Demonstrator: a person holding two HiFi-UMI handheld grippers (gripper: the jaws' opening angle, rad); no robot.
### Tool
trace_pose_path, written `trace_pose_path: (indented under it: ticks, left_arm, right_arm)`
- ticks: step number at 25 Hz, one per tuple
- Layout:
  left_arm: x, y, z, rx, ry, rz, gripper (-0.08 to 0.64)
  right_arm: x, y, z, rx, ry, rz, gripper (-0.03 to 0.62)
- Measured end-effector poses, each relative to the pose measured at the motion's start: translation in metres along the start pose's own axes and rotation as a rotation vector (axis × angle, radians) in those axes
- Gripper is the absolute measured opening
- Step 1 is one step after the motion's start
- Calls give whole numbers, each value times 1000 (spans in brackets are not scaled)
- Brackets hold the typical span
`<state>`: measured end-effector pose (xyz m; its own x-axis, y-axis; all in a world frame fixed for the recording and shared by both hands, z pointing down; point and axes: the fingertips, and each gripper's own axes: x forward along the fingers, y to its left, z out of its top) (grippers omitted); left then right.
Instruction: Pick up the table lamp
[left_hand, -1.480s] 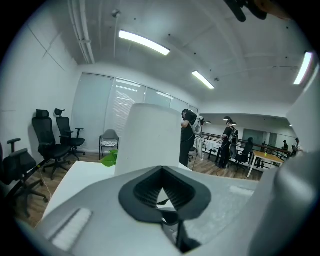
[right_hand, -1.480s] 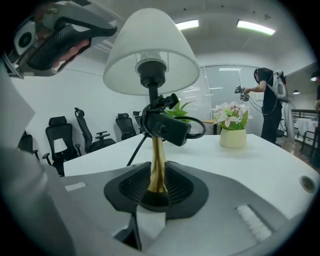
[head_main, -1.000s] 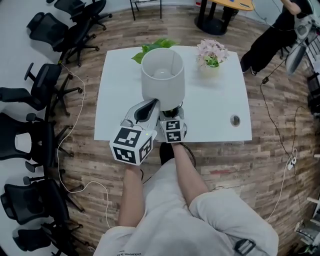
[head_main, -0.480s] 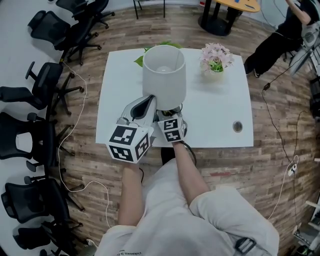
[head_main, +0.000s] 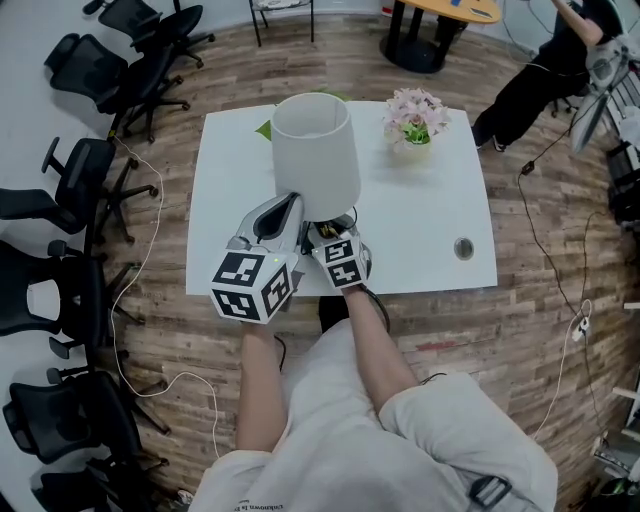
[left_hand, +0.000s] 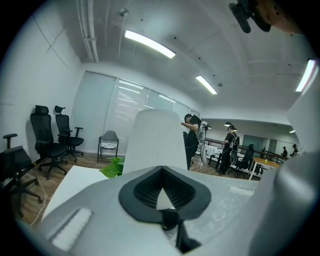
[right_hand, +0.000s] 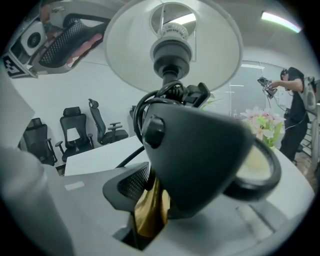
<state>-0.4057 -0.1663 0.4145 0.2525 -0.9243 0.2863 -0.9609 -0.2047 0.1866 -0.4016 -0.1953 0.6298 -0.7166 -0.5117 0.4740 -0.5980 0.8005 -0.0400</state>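
While the table lamp (head_main: 318, 170) is upright at the near middle of the white counter (head_main: 430, 235), its shade (head_main: 312, 135) hiding most of the foot from the head view, the grasp step is judged to be in hand.

The right tongs (head_main: 331, 230) are set low under the shade. In the right gripper view the dark base (right_hand: 200, 150) and a brass-coloured part (right_hand: 150, 212) are seen between the jaws. These have just been closing and are now partly closed, with the pads against the base. The lamp is taken as gripped.

The left tongs (head_main: 288, 208) are seen with tips together and nothing held, just beside the lower edge of the shade. Contact with the shade cannot be told, nor whether the base has left the counter.

Next move, as judged: a slow, straight lift is called for, with the lamp kept upright. The shade is likely to make it top-heavy, and the cord (right_hand: 141, 112) looped at the stem may drag.
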Motion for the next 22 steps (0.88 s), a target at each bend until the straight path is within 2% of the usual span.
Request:
trace_pose_path:
  ticks: [6,11,14,17,22]
  left_arm:
    - [-4,-17,0,3,2,-35,2]
    - [-15,-29,-10,19,34,-44,2]
    - [-27,-21,-40,40,103,0,2]
    - [-44,-14,-74,4,154,29,2]
    - [-71,-30,-107,-30,183,12,2]
  right_arm:
    - [-26,-3,-8,23,47,-6,133]
    - [-56,-10,-12,79,73,-40,133]
    - [-79,-16,-15,101,82,-73,133]
    - [-106,-15,-18,102,93,-101,133]
    - [-156,-13,-22,122,91,-151,133]
